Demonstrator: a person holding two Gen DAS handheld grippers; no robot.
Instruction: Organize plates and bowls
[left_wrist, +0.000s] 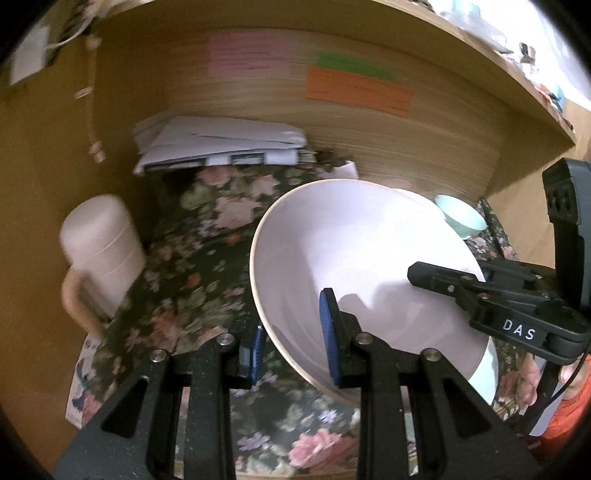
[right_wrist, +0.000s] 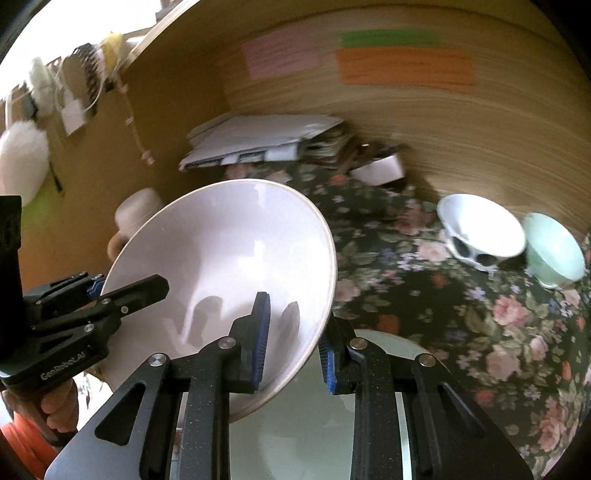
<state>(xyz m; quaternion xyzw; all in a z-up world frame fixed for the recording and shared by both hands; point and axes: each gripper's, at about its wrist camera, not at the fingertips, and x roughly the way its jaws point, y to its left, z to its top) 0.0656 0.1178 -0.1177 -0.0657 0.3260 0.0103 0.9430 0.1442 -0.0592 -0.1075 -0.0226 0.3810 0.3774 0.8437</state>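
Observation:
A large pale pink bowl (left_wrist: 354, 258) is held tilted above the floral cloth, and it also shows in the right wrist view (right_wrist: 229, 251). My left gripper (left_wrist: 295, 343) is shut on its left rim, one pad inside, one outside. My right gripper (right_wrist: 293, 347) is shut on its right rim; it shows in the left wrist view (left_wrist: 443, 280). Under the bowl lies a pale green plate (right_wrist: 314, 424). A white bowl (right_wrist: 480, 229) and a mint green bowl (right_wrist: 554, 247) stand at the right; the mint green bowl also shows in the left wrist view (left_wrist: 461, 218).
A cream lidded mug (left_wrist: 103, 254) stands at the left. A stack of white papers (left_wrist: 218, 142) and a small white box (right_wrist: 380, 170) lie at the back against the wooden wall (left_wrist: 369, 125). The floral cloth (right_wrist: 480, 332) covers the desk.

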